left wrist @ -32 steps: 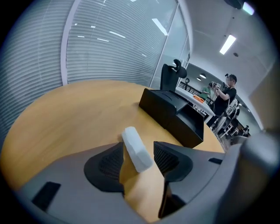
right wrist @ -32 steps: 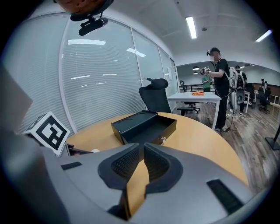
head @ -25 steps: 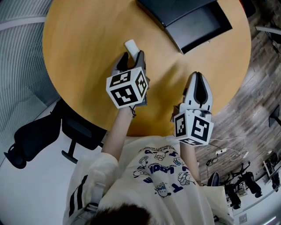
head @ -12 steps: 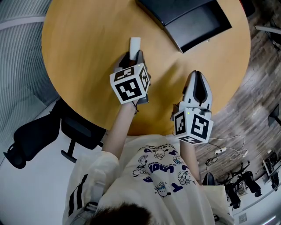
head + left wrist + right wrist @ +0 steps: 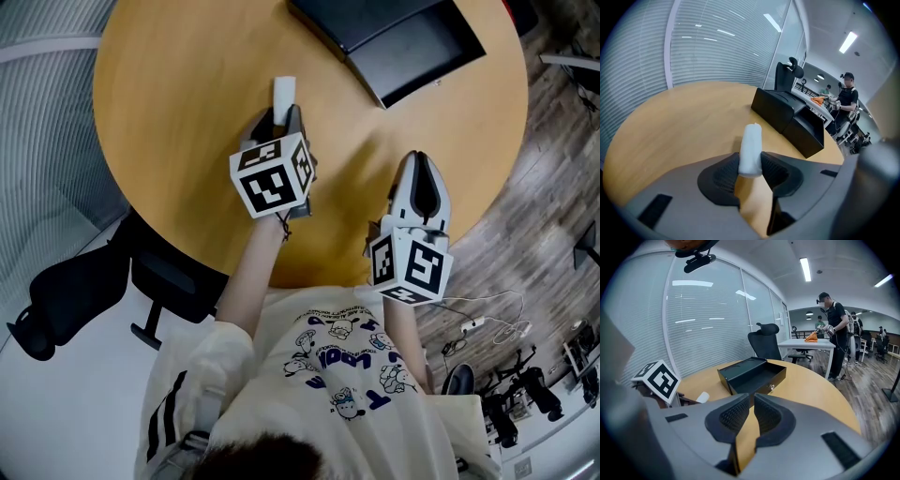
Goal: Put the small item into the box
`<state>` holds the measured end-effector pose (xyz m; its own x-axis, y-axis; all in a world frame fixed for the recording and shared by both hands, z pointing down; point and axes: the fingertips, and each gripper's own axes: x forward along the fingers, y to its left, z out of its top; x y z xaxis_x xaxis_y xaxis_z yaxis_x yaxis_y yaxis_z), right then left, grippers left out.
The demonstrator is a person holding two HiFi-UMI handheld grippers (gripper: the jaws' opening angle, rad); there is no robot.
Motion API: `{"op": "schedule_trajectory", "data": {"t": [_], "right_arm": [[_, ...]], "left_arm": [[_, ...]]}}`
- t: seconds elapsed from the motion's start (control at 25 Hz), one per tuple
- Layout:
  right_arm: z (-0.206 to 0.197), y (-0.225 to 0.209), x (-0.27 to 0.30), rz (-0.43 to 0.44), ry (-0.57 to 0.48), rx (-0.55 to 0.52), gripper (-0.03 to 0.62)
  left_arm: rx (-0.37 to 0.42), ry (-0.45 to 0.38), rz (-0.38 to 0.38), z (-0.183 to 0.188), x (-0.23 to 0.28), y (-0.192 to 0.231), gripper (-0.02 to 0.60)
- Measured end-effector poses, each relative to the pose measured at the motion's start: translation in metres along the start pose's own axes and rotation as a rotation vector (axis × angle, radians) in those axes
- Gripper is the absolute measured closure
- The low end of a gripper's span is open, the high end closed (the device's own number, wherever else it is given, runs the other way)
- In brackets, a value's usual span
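The left gripper (image 5: 750, 157) is closing its jaws on the small white item (image 5: 751, 145), a short pale roll. The pads meet its two sides, and its far end sticks out past the jaw tips. Item and gripper sit about the middle of the round wooden worktop (image 5: 178, 84).

The open black box (image 5: 403, 37) lies at the worktop's far edge, beyond the item and to its right, well apart from it.

The right gripper (image 5: 751, 401) hangs over the near right edge. Its jaws are drawn together, with only a thin slit between the tips, and hold nothing.

A black office chair (image 5: 75, 291) stands on the floor below the near left edge. In the room behind, a person (image 5: 834, 319) stands by another table.
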<state>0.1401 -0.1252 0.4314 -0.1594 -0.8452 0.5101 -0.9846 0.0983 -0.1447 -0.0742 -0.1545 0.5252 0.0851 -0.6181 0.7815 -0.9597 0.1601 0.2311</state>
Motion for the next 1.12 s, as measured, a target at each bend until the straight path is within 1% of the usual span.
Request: {"op": "schedule_trajectory", "data": {"t": [0.2,0.36,0.56,0.68,0.84,1.12], "right_arm": [[0.005,-0.002,-0.002,-0.002,-0.021,0.005,0.545],[0.010,-0.006,-0.008,-0.006,-0.034,0.007,0.545],[0.017,-0.006,-0.011,-0.012,-0.061,0.010,0.545],[0.023,-0.010,-0.012,-0.018,-0.075,0.009,0.545],[0.029,-0.021,-0.012,-0.036,-0.089,0.021,0.545],[0.036,-0.039,-0.007,-0.064,-0.106,0.056,0.545]], "left_arm": [[0.019,-0.058,-0.022,0.019,-0.015,-0.007,0.431],[0.031,-0.105,-0.053,0.034,-0.037,-0.022,0.431],[0.075,-0.149,-0.114,0.054,-0.054,-0.040,0.431],[0.110,-0.160,-0.143,0.062,-0.059,-0.053,0.431],[0.135,-0.164,-0.186,0.071,-0.063,-0.073,0.431],[0.212,-0.179,-0.241,0.083,-0.058,-0.110,0.431]]}}
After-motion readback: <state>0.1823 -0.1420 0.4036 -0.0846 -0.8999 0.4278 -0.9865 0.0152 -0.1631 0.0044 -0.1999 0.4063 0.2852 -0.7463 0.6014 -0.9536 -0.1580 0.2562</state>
